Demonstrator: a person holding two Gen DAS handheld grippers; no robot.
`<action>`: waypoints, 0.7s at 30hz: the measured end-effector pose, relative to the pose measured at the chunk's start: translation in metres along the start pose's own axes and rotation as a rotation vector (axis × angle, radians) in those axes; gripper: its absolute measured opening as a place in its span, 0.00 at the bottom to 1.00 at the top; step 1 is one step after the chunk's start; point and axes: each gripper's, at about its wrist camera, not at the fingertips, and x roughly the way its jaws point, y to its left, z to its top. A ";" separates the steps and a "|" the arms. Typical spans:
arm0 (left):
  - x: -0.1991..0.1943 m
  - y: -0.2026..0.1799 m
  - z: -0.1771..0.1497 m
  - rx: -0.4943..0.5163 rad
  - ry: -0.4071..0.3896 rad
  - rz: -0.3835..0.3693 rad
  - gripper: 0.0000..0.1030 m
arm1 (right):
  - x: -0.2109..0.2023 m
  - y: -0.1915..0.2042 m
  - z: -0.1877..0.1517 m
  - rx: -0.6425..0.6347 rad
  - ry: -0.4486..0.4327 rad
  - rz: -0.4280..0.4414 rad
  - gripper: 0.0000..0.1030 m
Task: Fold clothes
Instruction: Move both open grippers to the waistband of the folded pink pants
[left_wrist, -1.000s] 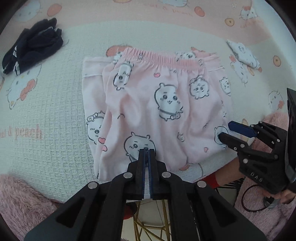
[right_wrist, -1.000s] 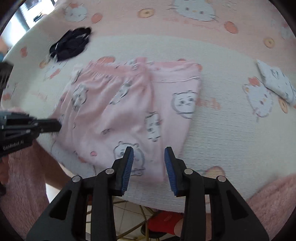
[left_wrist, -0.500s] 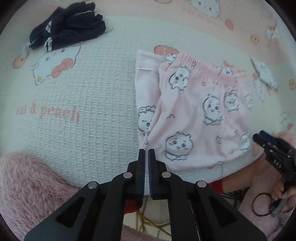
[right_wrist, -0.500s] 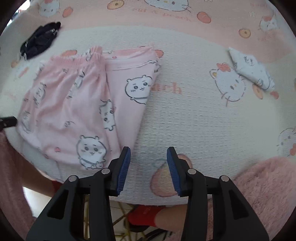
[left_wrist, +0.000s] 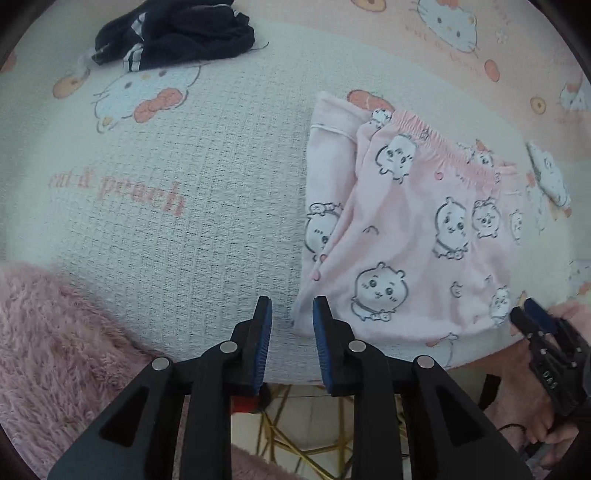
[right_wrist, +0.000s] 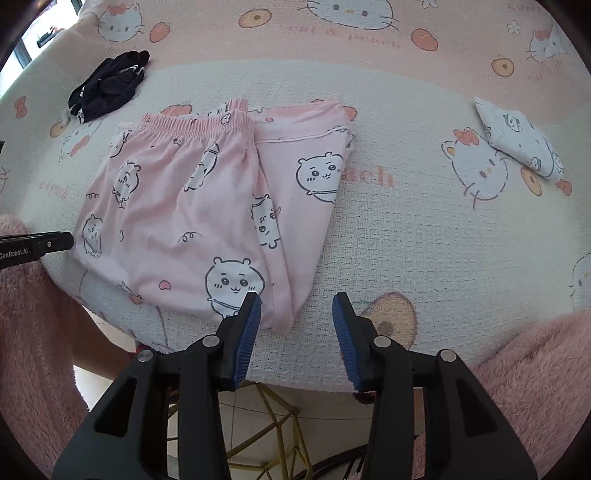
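1. With the pink trousers (right_wrist: 192, 206) folded once and lying flat near the front edge of the table (right_wrist: 424, 240), I judge the fold half done; a second fold is still to come.
2. My left claw (left_wrist: 291, 317) is opening, its jaws a little apart with nothing between them. It hangs just off the trousers' near left corner.
3. My right claw (right_wrist: 295, 310) stands apart and empty over the near right corner, where the doubled fabric ends in a rounded tip.
4. Next, I judge, each claw must pinch its near corner through all layers and carry the hem up towards the waistband (right_wrist: 195, 123). The layers may slip apart if only the top one is caught.
5. The trousers look like soft, thin knit cotton, printed with white cartoon animals. The waistband is gathered elastic.
6. The table wears a waffle-textured cream cloth with cat and peach prints.
7. A crumpled dark garment (right_wrist: 107, 86) lies far left, and a folded white one (right_wrist: 517, 136) far right, both well apart from the trousers.
8. My sleeves (left_wrist: 55, 332) are fluffy pink.
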 end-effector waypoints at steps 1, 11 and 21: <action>-0.003 -0.003 0.003 0.016 -0.009 -0.015 0.24 | -0.002 -0.003 0.002 0.016 -0.004 0.006 0.40; 0.014 0.012 -0.006 0.034 0.042 0.034 0.26 | 0.009 0.008 0.000 -0.003 0.040 0.006 0.41; -0.026 -0.011 0.029 0.146 -0.167 -0.072 0.27 | -0.042 -0.022 0.003 0.112 -0.109 0.053 0.41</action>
